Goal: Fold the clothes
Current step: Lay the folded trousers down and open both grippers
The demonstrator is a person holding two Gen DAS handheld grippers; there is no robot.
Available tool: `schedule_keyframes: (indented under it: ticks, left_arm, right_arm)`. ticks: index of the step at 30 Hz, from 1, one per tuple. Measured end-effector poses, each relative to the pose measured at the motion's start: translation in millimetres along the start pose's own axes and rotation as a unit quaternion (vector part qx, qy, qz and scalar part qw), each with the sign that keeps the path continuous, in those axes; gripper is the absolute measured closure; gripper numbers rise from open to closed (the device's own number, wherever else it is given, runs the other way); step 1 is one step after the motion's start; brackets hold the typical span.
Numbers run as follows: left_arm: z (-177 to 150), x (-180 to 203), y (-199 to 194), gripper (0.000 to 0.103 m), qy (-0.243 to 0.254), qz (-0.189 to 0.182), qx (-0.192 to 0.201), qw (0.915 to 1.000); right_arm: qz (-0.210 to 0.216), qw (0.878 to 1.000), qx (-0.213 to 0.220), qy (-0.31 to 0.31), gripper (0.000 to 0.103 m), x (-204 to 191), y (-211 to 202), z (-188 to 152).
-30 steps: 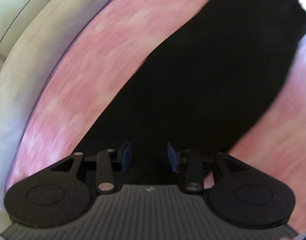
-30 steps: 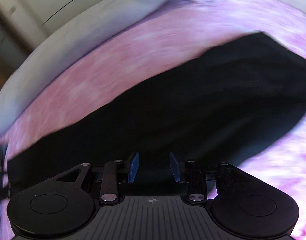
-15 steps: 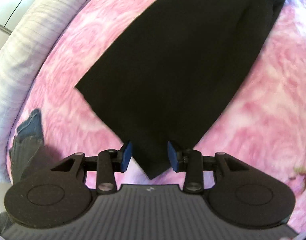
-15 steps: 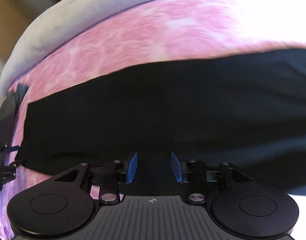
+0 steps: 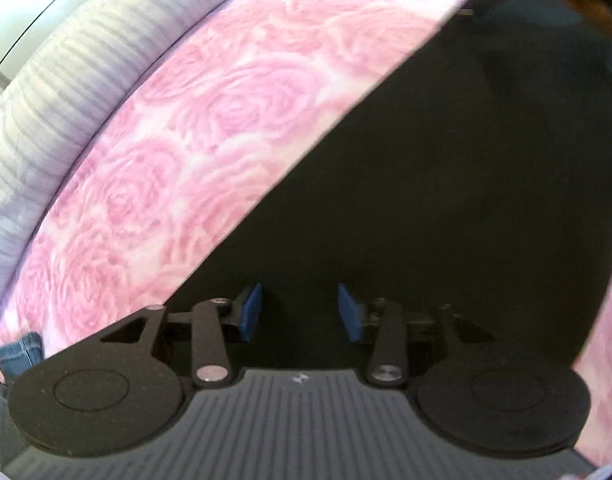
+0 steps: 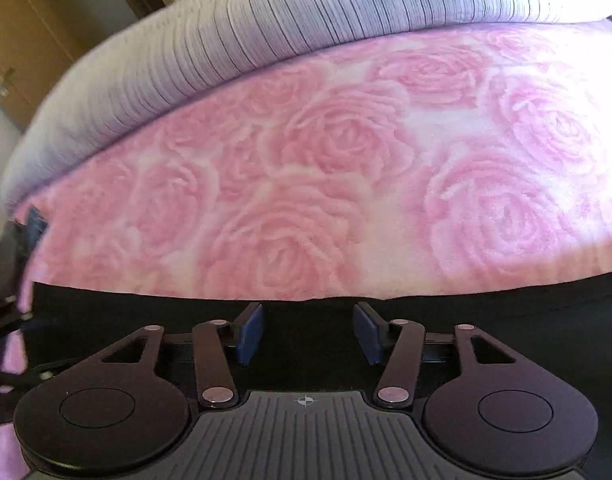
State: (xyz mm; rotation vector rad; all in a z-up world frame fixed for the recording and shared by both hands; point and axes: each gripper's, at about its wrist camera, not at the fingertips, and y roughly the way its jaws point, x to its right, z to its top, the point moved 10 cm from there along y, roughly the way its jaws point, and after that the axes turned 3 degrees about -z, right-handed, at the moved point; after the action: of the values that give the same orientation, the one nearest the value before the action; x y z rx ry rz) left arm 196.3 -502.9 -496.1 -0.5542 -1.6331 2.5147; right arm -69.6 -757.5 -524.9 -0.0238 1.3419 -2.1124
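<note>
Black garment [image 5: 446, 200] spread flat on pink rose blanket [image 6: 326, 184]. Left gripper [image 5: 299, 312] and right gripper [image 6: 308, 332] over it, jaws parted, grasping nothing. Looks soft, light, limp; best pinched at straight edge or corners.

Right gripper [image 6: 308, 334] jaws apart over black garment [image 6: 506, 312] edge, rose-print pink blanket [image 6: 326, 184] — striped grey bedding [image 6: 266, 28] beyond

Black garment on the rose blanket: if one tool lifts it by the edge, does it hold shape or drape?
The flat black cloth garment lies thin and limp on the pink rose-print blanket, so it will probably drape and sag, not hold shape. It looks light. The plush blanket may grip it when dragged. Both the left tool and the right tool are open above it.
</note>
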Motion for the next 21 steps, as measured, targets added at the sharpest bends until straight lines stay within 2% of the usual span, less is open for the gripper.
schedule_keyframes:
  ticks: [1,4,5,9,13,16,18,19,21]
  left_arm:
    - [0.7,-2.3,-0.1,0.057,-0.004,-0.002,-0.005,1.0000]
    - [0.0,1.6,-5.5,0.061,0.021,0.011,-0.018,0.9995]
    - [0.0,8.0,-9.5,0.065,0.039,0.016,-0.019,0.9989]
    - [16.4,37.1,-27.0,0.065,0.101,0.017,0.012,0.9946]
    - [43.7,97.1,-51.6,0.064,0.147,-0.038,0.056,0.9869]
    - [53.1,155.9,-62.2,0.064,0.184,-0.102,0.082,0.9743]
    - [49.7,189.5,-62.2,0.064,0.212,-0.132,0.082,0.9648]
    - [44.3,201.0,-58.8,0.065,0.226,-0.134,0.075,0.9619]
    - [29.1,195.6,-52.6,0.068,0.218,-0.130,0.054,0.9656]
  right_arm:
    - [0.010,1.000,0.005,0.003,0.049,1.6,-3.9,0.5]
    - [-0.011,1.000,0.010,0.008,0.049,23.1,-43.0,-30.8]
    - [-0.027,0.999,0.008,0.015,0.049,38.5,-58.7,-46.5]
    - [-0.088,0.995,0.000,0.047,0.049,109.7,-122.6,-112.2]
    - [-0.135,0.988,0.004,0.071,0.050,167.3,-183.9,-145.0]
    - [-0.182,0.977,0.001,0.114,0.049,199.7,-207.7,-150.8]
    - [-0.196,0.970,0.013,0.143,0.049,210.9,-218.2,-148.4]
    - [-0.203,0.966,0.019,0.157,0.049,216.4,-223.5,-147.2]
    - [-0.188,0.971,0.037,0.146,0.049,199.5,-222.4,-136.3]
